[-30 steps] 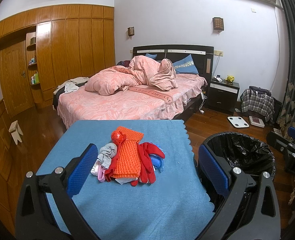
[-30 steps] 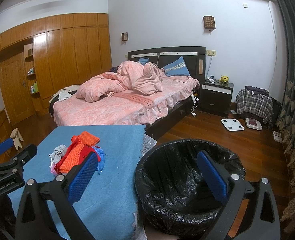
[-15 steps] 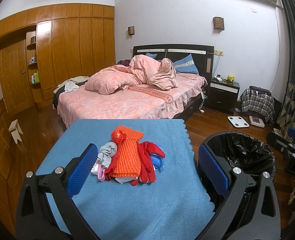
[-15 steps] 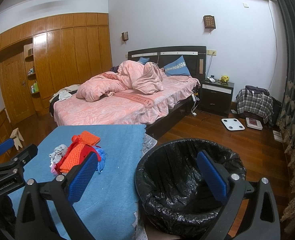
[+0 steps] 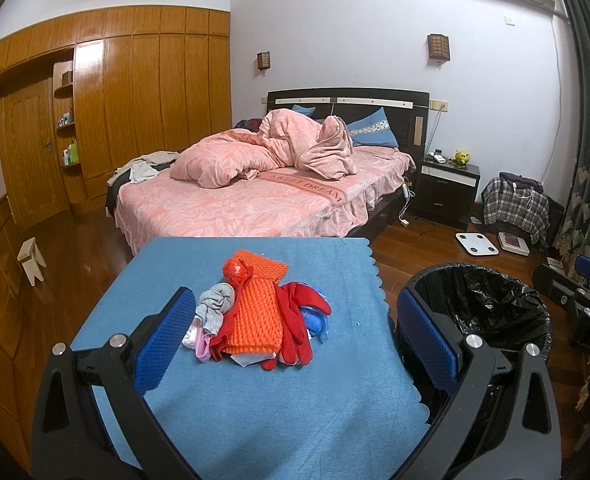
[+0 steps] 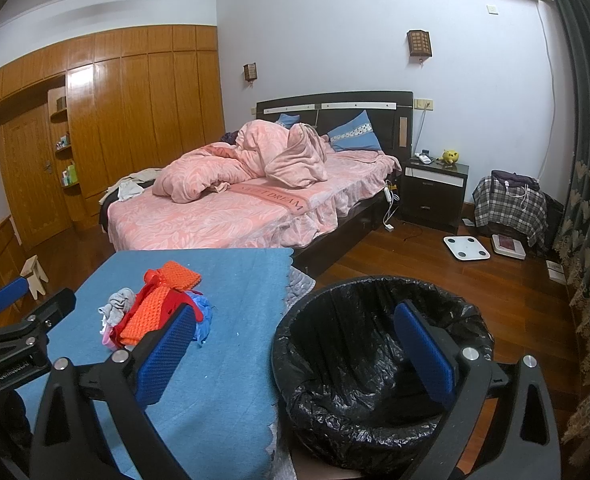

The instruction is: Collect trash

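Where pile overlaps, lower scraps hidden; bin floor unseen.

Blue woven tablecloth with scalloped edge. Orange knobbly knit cloth, red rubber gloves, grey crumpled rag in near pile. Black glossy bin liner right. Pink leaf-patterned bedding far. Blue gripper pads.

Almost nothing changes between the earlier pictures and now — only the right gripper shifts very slightly, so the trash bin sits a little lower in its view.
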`<state>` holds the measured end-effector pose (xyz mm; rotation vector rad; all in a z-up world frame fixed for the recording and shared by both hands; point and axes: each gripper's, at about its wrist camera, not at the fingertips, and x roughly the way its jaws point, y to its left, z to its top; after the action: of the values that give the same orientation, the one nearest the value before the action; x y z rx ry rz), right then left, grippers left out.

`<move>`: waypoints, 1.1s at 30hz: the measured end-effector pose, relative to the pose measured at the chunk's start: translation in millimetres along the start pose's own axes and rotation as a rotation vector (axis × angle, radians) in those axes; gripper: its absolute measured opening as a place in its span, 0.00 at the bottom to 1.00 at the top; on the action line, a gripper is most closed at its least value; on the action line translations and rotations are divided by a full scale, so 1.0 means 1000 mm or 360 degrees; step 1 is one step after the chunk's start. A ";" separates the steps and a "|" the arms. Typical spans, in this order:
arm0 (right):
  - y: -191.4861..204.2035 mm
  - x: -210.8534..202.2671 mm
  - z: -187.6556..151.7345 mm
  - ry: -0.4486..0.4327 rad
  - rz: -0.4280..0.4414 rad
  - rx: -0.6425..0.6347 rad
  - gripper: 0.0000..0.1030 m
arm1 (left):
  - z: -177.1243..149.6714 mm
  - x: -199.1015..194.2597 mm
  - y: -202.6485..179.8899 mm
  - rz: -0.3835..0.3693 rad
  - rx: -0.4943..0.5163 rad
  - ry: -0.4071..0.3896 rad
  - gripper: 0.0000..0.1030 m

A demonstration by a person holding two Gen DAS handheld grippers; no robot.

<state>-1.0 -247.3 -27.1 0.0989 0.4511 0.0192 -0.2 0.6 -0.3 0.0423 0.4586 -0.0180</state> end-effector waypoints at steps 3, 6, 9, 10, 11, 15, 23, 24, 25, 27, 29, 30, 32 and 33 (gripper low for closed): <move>0.000 0.000 0.000 0.0002 0.0000 0.0001 0.94 | 0.000 0.000 0.000 0.0000 -0.0001 -0.0001 0.95; 0.001 0.001 0.000 0.0004 0.0001 0.0003 0.94 | 0.000 0.000 0.000 0.0000 -0.0003 0.0000 0.95; 0.002 0.003 -0.002 0.0015 0.0009 0.0006 0.94 | 0.000 0.001 0.002 0.0011 -0.0006 0.0002 0.95; 0.004 0.005 -0.003 0.0021 0.0011 0.0006 0.94 | 0.000 0.001 0.003 0.0016 -0.0010 0.0004 0.95; 0.007 0.012 -0.001 0.0030 0.0013 0.0008 0.94 | -0.002 0.002 0.006 0.0024 -0.0013 0.0006 0.95; 0.014 0.029 -0.008 0.0059 0.0046 0.0015 0.94 | -0.003 0.006 0.024 0.0099 -0.0049 0.0018 0.95; 0.046 0.074 -0.018 0.0136 0.0137 0.0021 0.94 | -0.028 0.045 0.084 0.0287 -0.0121 0.0080 0.95; 0.050 0.079 -0.020 0.0139 0.0146 0.0019 0.94 | -0.032 0.048 0.089 0.0300 -0.0116 0.0086 0.95; 0.054 0.086 -0.021 0.0144 0.0157 0.0015 0.94 | -0.035 0.051 0.095 0.0307 -0.0111 0.0090 0.95; 0.064 0.098 -0.024 0.0153 0.0174 -0.0002 0.94 | -0.041 0.059 0.101 0.0324 -0.0095 0.0099 0.95; 0.074 0.108 -0.027 0.0160 0.0190 -0.0026 0.94 | -0.049 0.067 0.107 0.0335 -0.0078 0.0122 0.95; 0.080 0.114 -0.029 0.0168 0.0191 -0.0046 0.94 | -0.052 0.071 0.109 0.0339 -0.0076 0.0135 0.95; 0.087 0.125 -0.031 0.0184 0.0195 -0.0066 0.92 | -0.053 0.080 0.116 0.0328 -0.0087 0.0144 0.95; 0.089 0.129 -0.031 0.0190 0.0199 -0.0069 0.91 | -0.055 0.083 0.117 0.0323 -0.0093 0.0153 0.95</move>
<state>101.8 -150.3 -102.5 0.0837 0.5627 0.1585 53.4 119.1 -81.8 0.0326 0.5489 0.1976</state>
